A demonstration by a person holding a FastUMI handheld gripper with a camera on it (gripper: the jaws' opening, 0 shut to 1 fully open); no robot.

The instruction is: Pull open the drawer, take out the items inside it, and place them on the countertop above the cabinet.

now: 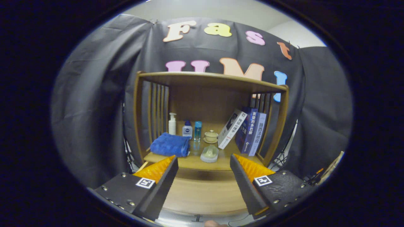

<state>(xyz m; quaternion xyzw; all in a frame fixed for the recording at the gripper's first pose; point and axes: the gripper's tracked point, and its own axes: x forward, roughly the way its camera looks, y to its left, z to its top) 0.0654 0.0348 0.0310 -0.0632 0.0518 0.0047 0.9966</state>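
A wooden cabinet [208, 82] stands ahead against the booth wall, with an open shelf space over its countertop [221, 164]. Below the countertop's front lip lies a plain wooden drawer front [202, 192], between and under my fingers; it looks closed, and a small dark mark [197, 217] sits at its lower edge. My gripper [203, 157] is open, fingers wide apart, nothing between them, held a little short of the countertop edge. The drawer's inside is hidden.
On the countertop lie a folded blue towel [170, 145], a white pump bottle [172, 124], two small blue bottles [187, 129], a beige lidded cup [210, 137], a pale dish-like item [210, 153] and leaning books [249, 130]. Slatted side walls close both ends.
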